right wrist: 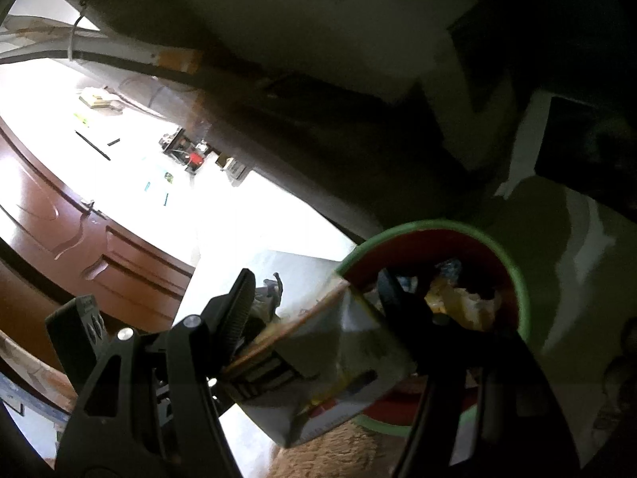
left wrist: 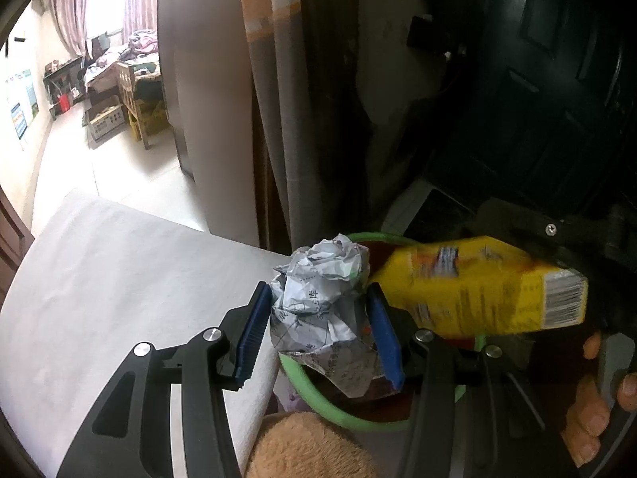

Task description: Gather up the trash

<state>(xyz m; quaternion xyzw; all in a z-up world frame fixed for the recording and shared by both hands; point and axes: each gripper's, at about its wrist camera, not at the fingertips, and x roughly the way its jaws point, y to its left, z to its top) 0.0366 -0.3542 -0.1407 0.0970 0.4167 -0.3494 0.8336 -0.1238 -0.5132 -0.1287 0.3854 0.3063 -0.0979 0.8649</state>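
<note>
**A:** What can you read on the things you're carrying?

**B:** Little. The crumpled paper ball (left wrist: 322,302) shows printed characters, too creased to read. The yellow carton (left wrist: 493,286) has a barcode at its 3 o'clock end and blurred small print.

**A:** And your left tongs (left wrist: 318,334)?

**B:** Your blue pads (left wrist: 254,334) are closed to a medium gap, pinching the paper ball between them, at the edge of the white surface (left wrist: 119,279) and over the green-rimmed bin (left wrist: 302,382).

**A:** Your right tongs (right wrist: 318,310)?

**B:** They grip the carton (right wrist: 318,358) across its body. The bin (right wrist: 517,286) sits at 3 o'clock from it, trash already inside, and the carton's far end reaches the rim.
</note>
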